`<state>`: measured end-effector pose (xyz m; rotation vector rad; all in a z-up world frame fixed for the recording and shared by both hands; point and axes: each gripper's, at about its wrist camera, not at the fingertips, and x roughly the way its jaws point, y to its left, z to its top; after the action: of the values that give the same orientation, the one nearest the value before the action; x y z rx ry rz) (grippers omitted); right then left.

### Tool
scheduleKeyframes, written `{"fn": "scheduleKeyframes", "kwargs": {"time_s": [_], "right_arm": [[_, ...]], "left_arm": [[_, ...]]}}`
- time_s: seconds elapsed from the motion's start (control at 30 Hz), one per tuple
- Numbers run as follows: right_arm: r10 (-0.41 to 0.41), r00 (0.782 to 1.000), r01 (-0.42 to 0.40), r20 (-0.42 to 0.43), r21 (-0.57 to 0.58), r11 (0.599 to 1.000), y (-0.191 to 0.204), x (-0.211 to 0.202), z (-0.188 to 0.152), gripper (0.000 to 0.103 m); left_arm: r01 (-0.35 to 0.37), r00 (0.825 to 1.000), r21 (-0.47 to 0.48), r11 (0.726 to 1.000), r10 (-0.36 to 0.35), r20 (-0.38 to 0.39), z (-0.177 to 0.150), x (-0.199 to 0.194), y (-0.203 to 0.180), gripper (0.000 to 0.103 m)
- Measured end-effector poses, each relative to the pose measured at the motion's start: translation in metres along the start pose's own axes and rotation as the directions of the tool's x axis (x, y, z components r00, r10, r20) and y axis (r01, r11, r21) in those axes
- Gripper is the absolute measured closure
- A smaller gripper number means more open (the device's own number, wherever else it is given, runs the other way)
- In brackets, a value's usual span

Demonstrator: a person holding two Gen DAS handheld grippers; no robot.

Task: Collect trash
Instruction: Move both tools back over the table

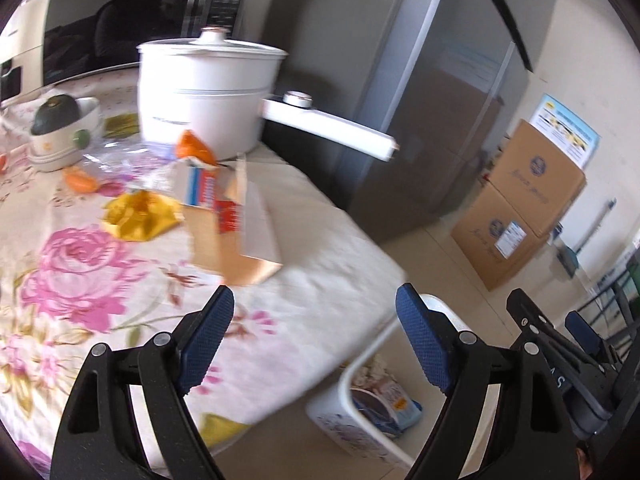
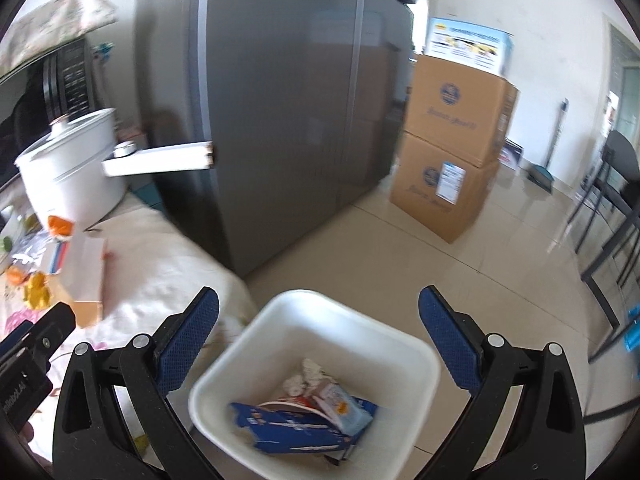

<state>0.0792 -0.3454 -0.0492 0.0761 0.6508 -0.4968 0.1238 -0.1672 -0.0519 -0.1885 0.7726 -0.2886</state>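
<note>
Beside the tabletop [image 1: 312,216], both grippers, left [image 1: 316,344] and right [image 2: 320,344], hold jaws apart, empty. Wrappers [image 1: 140,216], seemingly plastic, remain far left; next, reach there, then the bin [image 2: 408,344].

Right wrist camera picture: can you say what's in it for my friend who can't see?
The open, empty right tool hangs above a white trash bin on the floor, with a blue wrapper and crumpled paper inside. To the left is a flowery table with a white pot and scraps; behind are a grey fridge and stacked cardboard boxes.
</note>
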Motion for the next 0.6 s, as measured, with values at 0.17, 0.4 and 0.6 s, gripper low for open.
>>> {"fn": "scheduleKeyframes", "kwargs": {"time_s": [0.17, 0.4, 0.6], "right_arm": [[0.039, 0.999, -0.038, 0.015, -0.042, 0.998, 0.034, -0.006, 0.003, 0.007], [0.094, 0.996, -0.093, 0.011, -0.066, 0.993, 0.069, -0.009, 0.006, 0.007], [0.156, 0.988, -0.155, -0.001, -0.104, 0.982, 0.108, -0.011, 0.004, 0.007]], "left_arm": [[-0.046, 0.999, -0.046, 0.998, 0.046, 0.007, 0.007, -0.009, 0.033, 0.022], [-0.103, 0.994, -0.083, 0.991, 0.105, 0.020, 0.010, -0.021, 0.070, 0.022], [-0.149, 0.988, -0.132, 0.980, 0.153, 0.016, 0.013, -0.028, 0.107, 0.022]]}}
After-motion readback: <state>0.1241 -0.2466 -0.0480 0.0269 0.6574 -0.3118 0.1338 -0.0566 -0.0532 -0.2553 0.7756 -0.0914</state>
